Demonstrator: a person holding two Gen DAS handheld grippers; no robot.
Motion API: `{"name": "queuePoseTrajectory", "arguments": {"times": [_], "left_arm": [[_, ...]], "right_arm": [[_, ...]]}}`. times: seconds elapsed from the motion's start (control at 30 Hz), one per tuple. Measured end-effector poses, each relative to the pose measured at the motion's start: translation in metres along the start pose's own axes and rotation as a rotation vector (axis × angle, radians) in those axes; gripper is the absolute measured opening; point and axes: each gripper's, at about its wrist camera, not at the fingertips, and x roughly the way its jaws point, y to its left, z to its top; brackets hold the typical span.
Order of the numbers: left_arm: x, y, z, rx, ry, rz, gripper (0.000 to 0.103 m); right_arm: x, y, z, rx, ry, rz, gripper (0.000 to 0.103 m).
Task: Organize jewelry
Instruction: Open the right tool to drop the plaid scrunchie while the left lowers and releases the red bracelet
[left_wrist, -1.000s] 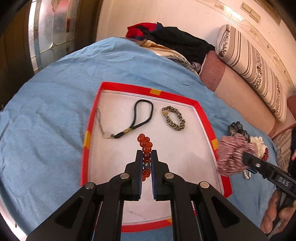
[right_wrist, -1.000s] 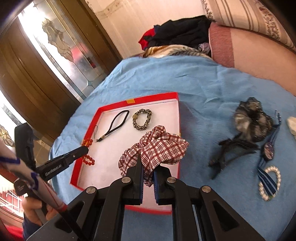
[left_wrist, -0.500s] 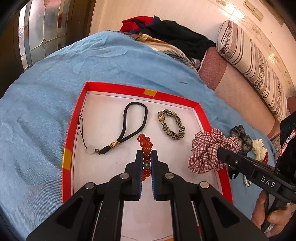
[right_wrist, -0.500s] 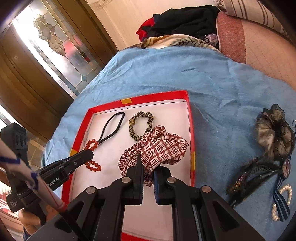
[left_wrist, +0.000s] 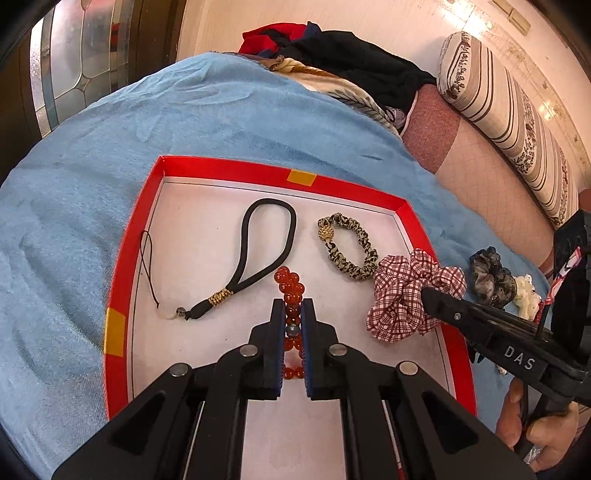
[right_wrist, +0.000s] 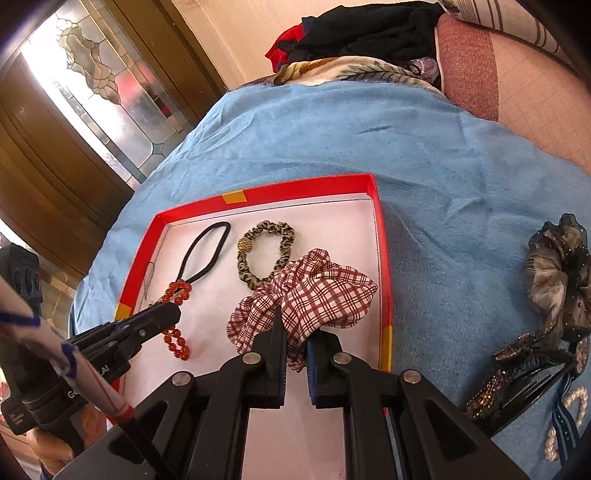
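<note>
Left gripper (left_wrist: 293, 314), lower centre of the left wrist frame: jaws are sitting nearly closed and pinching the red bead bracelet (left_wrist: 291, 291). Beads are showing between the pads and poking out beyond the tips; the loop is hanging over the white floor of the red-rimmed tray (left_wrist: 122, 258).

Right gripper (right_wrist: 295, 339), lower centre of the right wrist frame: jaws are likewise nearly closed, clamping a fold of the red plaid scrunchie (right_wrist: 314, 291). The scrunchie is bunching over the right part of the tray, close to its right rim; whether it is touching the floor cannot be told.

Lying inside the tray, upper half: a black cord strap (left_wrist: 258, 251) with a gold wrap and a pale pendant, at centre left; a leopard-print hair tie (left_wrist: 347, 247) just to its right, apart from it.

The tray is resting on a blue blanket (left_wrist: 74, 221). At the right edge of the right wrist frame, on the blanket well apart from the tray: a dark sheer scrunchie (right_wrist: 557, 266), a glittery hair clip (right_wrist: 517, 373), and a pearl bracelet (right_wrist: 569, 417) on a navy ribbon.

A person's fingers (left_wrist: 535, 435) are gripping the right gripper's handle, lower right of the left wrist frame.
</note>
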Motion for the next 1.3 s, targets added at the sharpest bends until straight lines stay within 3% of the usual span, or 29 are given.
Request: {"name": "queuePoseTrajectory", "arguments": {"times": [0.87,0.97,1.03,1.13,1.3], "left_arm": [[0.009,0.003,0.001,0.0,-0.012,0.04,0.008],[0.008,0.002,0.002,0.0,-0.016,0.042,0.009],[0.009,0.002,0.003,-0.003,-0.015,0.042,0.015],[0.006,0.001,0.003,-0.003,-0.023,0.041,0.017],[0.001,0.0,0.004,-0.01,-0.038,0.042,0.018]], "right_arm": [[0.021,-0.002,0.008,-0.018,0.026,-0.046,0.013],[0.02,-0.002,0.009,-0.015,0.032,-0.045,0.016],[0.018,-0.002,0.009,-0.019,0.032,-0.049,0.019],[0.015,-0.002,0.009,-0.013,0.035,-0.043,0.027],[0.005,-0.003,0.009,-0.011,0.025,-0.041,0.029]]}}
